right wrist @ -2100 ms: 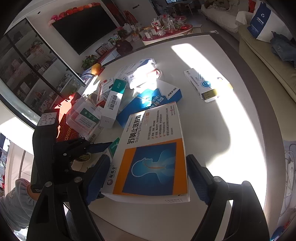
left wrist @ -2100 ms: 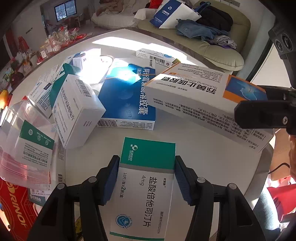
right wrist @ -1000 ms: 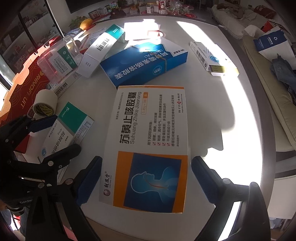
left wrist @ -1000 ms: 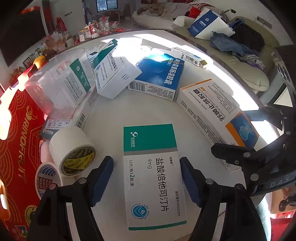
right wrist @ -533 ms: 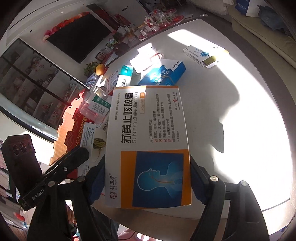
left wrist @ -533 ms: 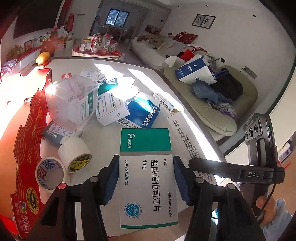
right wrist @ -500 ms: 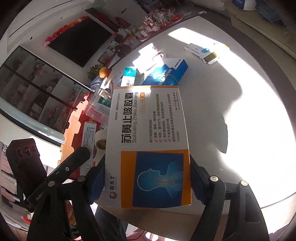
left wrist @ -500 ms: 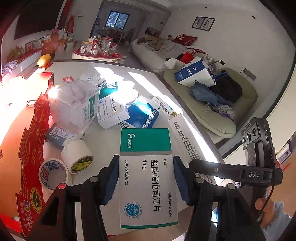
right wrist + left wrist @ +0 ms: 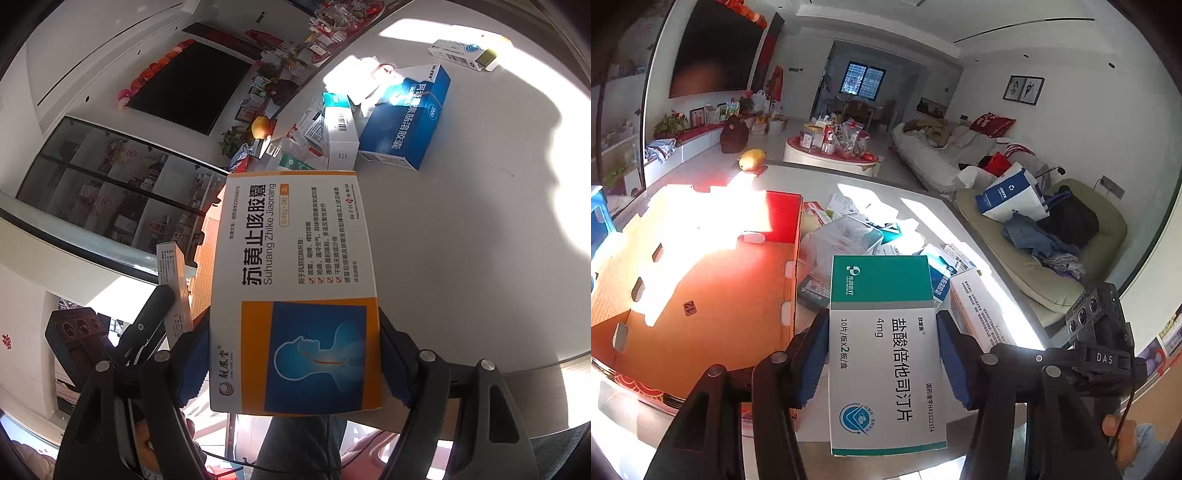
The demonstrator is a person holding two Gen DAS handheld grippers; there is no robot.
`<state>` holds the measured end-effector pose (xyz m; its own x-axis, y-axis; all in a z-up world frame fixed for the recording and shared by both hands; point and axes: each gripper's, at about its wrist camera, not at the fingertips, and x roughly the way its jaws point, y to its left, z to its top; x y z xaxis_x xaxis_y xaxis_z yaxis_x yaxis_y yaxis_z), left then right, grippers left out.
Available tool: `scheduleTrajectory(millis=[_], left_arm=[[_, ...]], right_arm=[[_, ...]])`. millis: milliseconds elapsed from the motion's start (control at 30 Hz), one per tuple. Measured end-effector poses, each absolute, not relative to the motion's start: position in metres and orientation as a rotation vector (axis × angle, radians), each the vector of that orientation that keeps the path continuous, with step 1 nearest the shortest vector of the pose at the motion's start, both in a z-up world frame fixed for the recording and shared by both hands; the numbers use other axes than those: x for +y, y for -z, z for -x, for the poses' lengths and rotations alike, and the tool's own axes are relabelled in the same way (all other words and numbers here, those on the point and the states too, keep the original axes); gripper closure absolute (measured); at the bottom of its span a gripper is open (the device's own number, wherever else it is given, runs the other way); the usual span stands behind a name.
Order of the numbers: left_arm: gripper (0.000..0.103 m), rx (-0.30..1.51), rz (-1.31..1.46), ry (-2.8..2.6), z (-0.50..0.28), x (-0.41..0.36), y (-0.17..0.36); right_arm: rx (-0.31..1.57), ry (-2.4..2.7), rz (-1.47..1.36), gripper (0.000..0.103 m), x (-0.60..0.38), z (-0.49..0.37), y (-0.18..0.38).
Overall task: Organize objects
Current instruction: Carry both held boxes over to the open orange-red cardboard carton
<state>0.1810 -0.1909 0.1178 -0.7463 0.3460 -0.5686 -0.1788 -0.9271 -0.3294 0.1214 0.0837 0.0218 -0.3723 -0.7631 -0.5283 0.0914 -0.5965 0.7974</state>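
Green-and-white medicine box [image 9: 886, 354] sits clamped between the blue pads of the left gripper [image 9: 882, 354], lifted above the white table [image 9: 923, 206]. Likewise, the right gripper [image 9: 295, 354] clenches the orange-and-white capsule box [image 9: 295, 291] in the air. Beyond lie the open red carton [image 9: 701, 280], a blue box [image 9: 406, 122] and, farthest, a small white box [image 9: 465, 53].

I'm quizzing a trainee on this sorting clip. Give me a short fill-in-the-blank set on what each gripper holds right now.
1. The left gripper is shut on a white box with a ____ top band.
2. The right gripper is shut on the orange and white box, whose blue panel shows a head in ____.
3. Left of the green and white box lies an open ____ carton.

Missing words: green; profile; cardboard
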Motion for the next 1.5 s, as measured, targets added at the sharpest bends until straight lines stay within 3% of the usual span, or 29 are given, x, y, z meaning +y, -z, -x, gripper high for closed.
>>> scheduleTrajectory(millis=[1500], left_arm=[[0.043, -0.437, 0.978, -2.743, -0.185, -0.230, -0.103]], right_arm=[[-0.850, 1.958, -1.312, 0.025, 0.060, -0.137, -0.024]])
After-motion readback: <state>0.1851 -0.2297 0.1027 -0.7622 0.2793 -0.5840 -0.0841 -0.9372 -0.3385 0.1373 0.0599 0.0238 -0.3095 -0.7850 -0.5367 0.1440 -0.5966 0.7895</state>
